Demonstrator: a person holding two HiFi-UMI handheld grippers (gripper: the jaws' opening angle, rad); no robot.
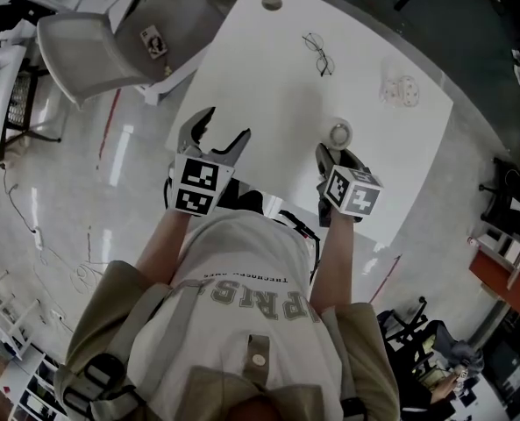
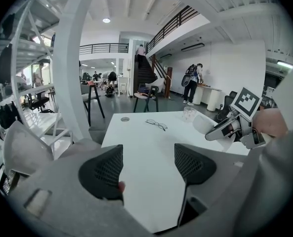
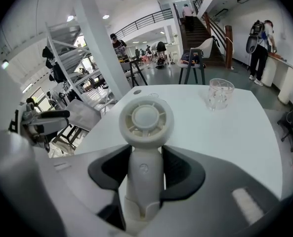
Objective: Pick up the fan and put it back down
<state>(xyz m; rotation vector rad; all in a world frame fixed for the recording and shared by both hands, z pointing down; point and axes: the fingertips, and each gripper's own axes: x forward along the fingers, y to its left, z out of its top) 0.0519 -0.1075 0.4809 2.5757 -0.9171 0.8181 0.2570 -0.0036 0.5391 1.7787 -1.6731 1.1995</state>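
A small white hand-held fan [image 3: 145, 147] with a round grilled head stands between the jaws of my right gripper [image 3: 146, 174], which is shut on its handle. The fan is lifted above the white table [image 3: 225, 132]. In the head view the fan's head [image 1: 340, 133] shows just beyond the right gripper [image 1: 337, 160], near the table's front edge. My left gripper [image 2: 147, 167] hangs open over the table's left front part with nothing between its black pads; in the head view the left gripper [image 1: 214, 141] sits at the table's left edge.
A pair of glasses [image 1: 318, 53] lies at the middle of the table and a clear glass tumbler [image 1: 401, 90] stands at the far right. A round hole [image 1: 272, 3] is near the far corner. A grey chair [image 1: 110, 38] stands off the table's left side.
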